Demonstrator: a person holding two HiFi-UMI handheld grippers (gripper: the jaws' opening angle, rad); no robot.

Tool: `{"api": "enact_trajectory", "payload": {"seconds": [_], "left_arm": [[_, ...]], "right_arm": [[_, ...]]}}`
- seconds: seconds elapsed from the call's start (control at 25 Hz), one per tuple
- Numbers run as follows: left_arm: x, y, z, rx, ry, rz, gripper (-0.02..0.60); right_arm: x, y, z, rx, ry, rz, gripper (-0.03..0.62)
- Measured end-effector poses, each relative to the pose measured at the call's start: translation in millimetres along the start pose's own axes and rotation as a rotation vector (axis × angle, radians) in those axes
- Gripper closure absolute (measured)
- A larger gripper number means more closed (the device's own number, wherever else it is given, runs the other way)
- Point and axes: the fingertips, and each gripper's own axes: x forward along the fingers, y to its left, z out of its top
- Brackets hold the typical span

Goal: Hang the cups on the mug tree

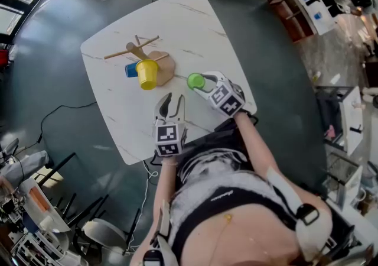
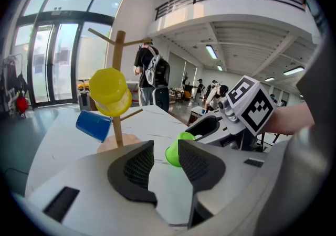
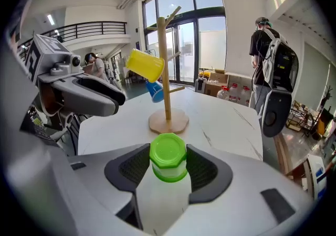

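A wooden mug tree (image 1: 142, 52) stands on the white marble table (image 1: 195, 22), with a yellow cup (image 1: 147, 73) and a blue cup (image 1: 130, 70) hanging on its pegs. My right gripper (image 1: 204, 84) is shut on a green cup (image 1: 196, 81), to the right of the tree. In the right gripper view the green cup (image 3: 168, 156) sits bottom-up between both pads, with the tree (image 3: 164, 62) straight ahead. My left gripper (image 1: 171, 102) is near the table's front edge, open with nothing between its fingers. In the left gripper view the green cup (image 2: 173, 153) shows beyond its jaws.
The tree's round base (image 1: 164, 65) sits mid-table. Chairs and stands (image 1: 53, 200) crowd the floor at lower left, and a cable (image 1: 65, 111) runs beside the table. Shelving (image 1: 295, 5) stands at the upper right. A person with a backpack (image 3: 273, 56) stands in the room behind.
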Motion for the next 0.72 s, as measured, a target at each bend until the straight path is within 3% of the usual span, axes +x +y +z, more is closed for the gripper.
{"api": "enact_trajectory", "payload": {"seconds": [0.72], "left_arm": [[-41.7,4.3,-3.6,-0.036,-0.053,0.032,0.433]], "right_arm": [[-34.6,2.7,73.3,-0.053,-0.165,-0.027,0.37]]}}
